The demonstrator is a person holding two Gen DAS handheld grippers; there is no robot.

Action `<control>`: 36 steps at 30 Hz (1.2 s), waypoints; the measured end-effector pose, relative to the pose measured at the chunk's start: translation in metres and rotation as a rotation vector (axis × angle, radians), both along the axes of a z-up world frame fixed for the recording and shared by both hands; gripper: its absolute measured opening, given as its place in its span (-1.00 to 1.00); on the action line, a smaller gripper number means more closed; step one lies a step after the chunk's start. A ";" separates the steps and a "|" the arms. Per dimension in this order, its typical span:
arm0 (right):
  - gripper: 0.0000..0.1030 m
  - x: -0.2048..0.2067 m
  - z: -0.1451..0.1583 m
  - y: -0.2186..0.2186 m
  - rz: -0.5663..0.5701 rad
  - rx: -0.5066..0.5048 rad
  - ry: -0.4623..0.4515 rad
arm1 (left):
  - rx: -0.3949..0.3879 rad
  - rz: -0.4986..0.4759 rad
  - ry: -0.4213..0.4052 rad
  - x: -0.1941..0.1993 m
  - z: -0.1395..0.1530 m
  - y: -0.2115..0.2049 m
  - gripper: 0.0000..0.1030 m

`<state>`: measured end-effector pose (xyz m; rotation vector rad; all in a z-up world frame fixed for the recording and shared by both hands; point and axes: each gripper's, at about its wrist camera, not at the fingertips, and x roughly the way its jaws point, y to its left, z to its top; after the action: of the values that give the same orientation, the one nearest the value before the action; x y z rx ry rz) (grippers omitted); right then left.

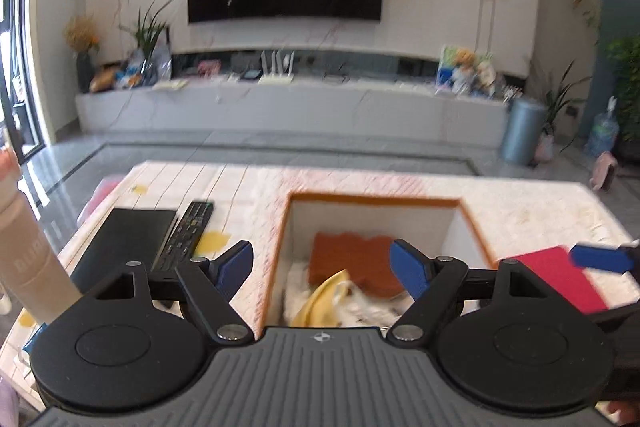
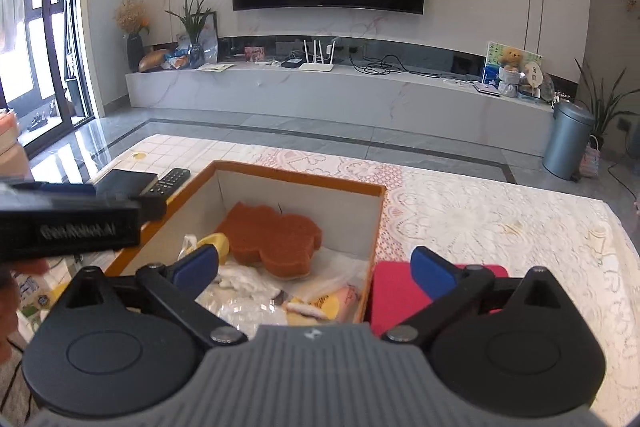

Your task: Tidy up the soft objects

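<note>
An orange-rimmed white box [image 1: 374, 202] [image 2: 298, 175] stands on the lace-covered table. Inside lie an orange-brown sponge [image 1: 352, 263] [image 2: 272, 237], a yellow soft piece [image 1: 322, 303] [image 2: 218, 243], white fluffy material [image 2: 240, 277] and a pink packet [image 2: 344, 301]. A red flat pad [image 1: 560, 277] [image 2: 394, 293] lies on the table right of the box. My left gripper [image 1: 322, 267] is open and empty, above the box's near part. My right gripper [image 2: 314, 269] is open and empty, straddling the box's right wall. The left gripper's body [image 2: 72, 227] shows at the left of the right wrist view.
A black remote [image 1: 186, 233] [image 2: 166, 183] and a black flat case [image 1: 120, 239] [image 2: 124, 181] lie left of the box. A beige bottle [image 1: 24, 251] stands at the far left. Behind the table are grey floor, a TV console and a metal bin [image 2: 566, 139].
</note>
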<state>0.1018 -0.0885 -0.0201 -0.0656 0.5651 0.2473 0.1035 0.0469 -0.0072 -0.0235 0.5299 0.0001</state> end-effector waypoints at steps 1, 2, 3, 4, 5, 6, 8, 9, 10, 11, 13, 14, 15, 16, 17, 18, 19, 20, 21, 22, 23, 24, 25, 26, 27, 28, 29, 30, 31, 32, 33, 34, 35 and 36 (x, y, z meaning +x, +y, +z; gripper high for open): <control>0.95 -0.006 0.000 -0.001 -0.003 -0.013 -0.006 | -0.011 -0.006 -0.015 -0.005 0.003 -0.002 0.78; 0.95 -0.013 0.000 -0.003 -0.010 -0.027 -0.016 | -0.022 -0.013 -0.026 -0.010 0.006 -0.005 0.78; 0.95 -0.020 -0.001 -0.004 -0.016 -0.040 -0.029 | -0.029 -0.025 -0.035 -0.014 0.008 -0.008 0.78; 0.95 -0.026 -0.001 -0.006 -0.022 -0.051 -0.045 | -0.035 -0.041 -0.042 -0.018 0.010 -0.011 0.78; 0.95 -0.033 -0.002 -0.008 -0.025 -0.057 -0.061 | -0.041 -0.057 -0.048 -0.022 0.010 -0.014 0.78; 0.95 -0.038 -0.002 -0.009 -0.027 -0.058 -0.071 | -0.048 -0.073 -0.053 -0.025 0.010 -0.016 0.78; 0.95 -0.046 -0.003 -0.014 -0.041 -0.046 -0.080 | -0.075 -0.094 -0.056 -0.029 0.008 -0.020 0.70; 0.95 -0.050 -0.004 -0.016 -0.051 -0.039 -0.083 | -0.092 -0.097 -0.055 -0.031 0.007 -0.021 0.69; 0.95 -0.055 -0.005 -0.018 -0.062 -0.032 -0.086 | -0.105 -0.103 -0.056 -0.034 0.006 -0.022 0.69; 0.95 -0.058 -0.005 -0.020 -0.074 -0.023 -0.091 | -0.110 -0.112 -0.062 -0.037 0.005 -0.023 0.69; 0.95 -0.066 -0.007 -0.025 -0.091 -0.004 -0.101 | -0.101 -0.127 -0.079 -0.044 0.002 -0.026 0.69; 0.95 -0.068 -0.008 -0.027 -0.090 0.001 -0.100 | -0.092 -0.124 -0.085 -0.048 0.000 -0.028 0.69; 0.95 -0.070 -0.009 -0.029 -0.088 0.003 -0.096 | -0.083 -0.118 -0.089 -0.050 -0.002 -0.029 0.69; 0.95 -0.072 -0.010 -0.030 -0.090 0.004 -0.095 | -0.076 -0.106 -0.092 -0.052 -0.004 -0.030 0.68; 0.95 -0.075 -0.010 -0.031 -0.096 0.006 -0.100 | -0.070 -0.091 -0.094 -0.054 -0.006 -0.031 0.65; 0.95 -0.077 -0.010 -0.033 -0.100 0.010 -0.102 | -0.061 -0.076 -0.095 -0.056 -0.009 -0.031 0.61; 0.95 -0.078 -0.010 -0.034 -0.101 0.017 -0.106 | -0.050 -0.069 -0.099 -0.058 -0.012 -0.032 0.61; 0.95 -0.078 -0.010 -0.035 -0.101 0.025 -0.111 | -0.039 -0.068 -0.101 -0.058 -0.014 -0.033 0.61; 0.95 -0.079 -0.009 -0.036 -0.102 0.032 -0.112 | -0.028 -0.068 -0.100 -0.060 -0.016 -0.035 0.61; 0.95 -0.080 -0.009 -0.037 -0.102 0.034 -0.112 | -0.026 -0.066 -0.104 -0.060 -0.017 -0.035 0.61; 0.95 -0.081 -0.010 -0.036 -0.103 0.024 -0.115 | -0.017 -0.068 -0.104 -0.060 -0.017 -0.036 0.61; 0.95 -0.081 -0.009 -0.034 -0.105 0.016 -0.120 | -0.008 -0.067 -0.105 -0.060 -0.017 -0.037 0.61; 0.95 -0.081 -0.009 -0.033 -0.108 0.012 -0.126 | -0.004 -0.065 -0.107 -0.059 -0.017 -0.038 0.62; 0.95 -0.082 -0.010 -0.033 -0.109 0.012 -0.132 | -0.004 -0.064 -0.111 -0.059 -0.017 -0.039 0.62; 0.95 -0.082 -0.010 -0.033 -0.110 0.013 -0.134 | -0.002 -0.063 -0.113 -0.060 -0.018 -0.040 0.64; 0.95 -0.082 -0.011 -0.032 -0.113 0.012 -0.132 | 0.003 -0.064 -0.114 -0.060 -0.019 -0.040 0.65; 0.95 -0.081 -0.011 -0.032 -0.115 0.007 -0.129 | 0.009 -0.067 -0.115 -0.063 -0.021 -0.042 0.67; 0.95 -0.080 -0.012 -0.031 -0.115 -0.001 -0.128 | 0.016 -0.073 -0.114 -0.063 -0.022 -0.042 0.69; 0.95 -0.081 -0.014 -0.029 -0.109 -0.010 -0.126 | 0.021 -0.077 -0.115 -0.065 -0.025 -0.045 0.70; 0.95 -0.081 -0.014 -0.028 -0.104 -0.017 -0.126 | 0.024 -0.077 -0.116 -0.065 -0.026 -0.044 0.71; 0.95 -0.080 -0.015 -0.028 -0.104 -0.020 -0.124 | 0.024 -0.077 -0.116 -0.065 -0.027 -0.044 0.71; 0.95 -0.079 -0.016 -0.029 -0.107 -0.017 -0.121 | 0.021 -0.077 -0.119 -0.066 -0.027 -0.044 0.71; 0.95 -0.079 -0.017 -0.030 -0.109 -0.009 -0.120 | 0.017 -0.077 -0.121 -0.066 -0.027 -0.044 0.72; 0.95 -0.079 -0.018 -0.031 -0.110 0.000 -0.118 | 0.016 -0.074 -0.120 -0.066 -0.028 -0.044 0.72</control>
<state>0.0228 -0.1198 -0.0376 -0.0484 0.4500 0.1354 0.0374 0.0031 -0.0353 0.0117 0.4101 -0.0690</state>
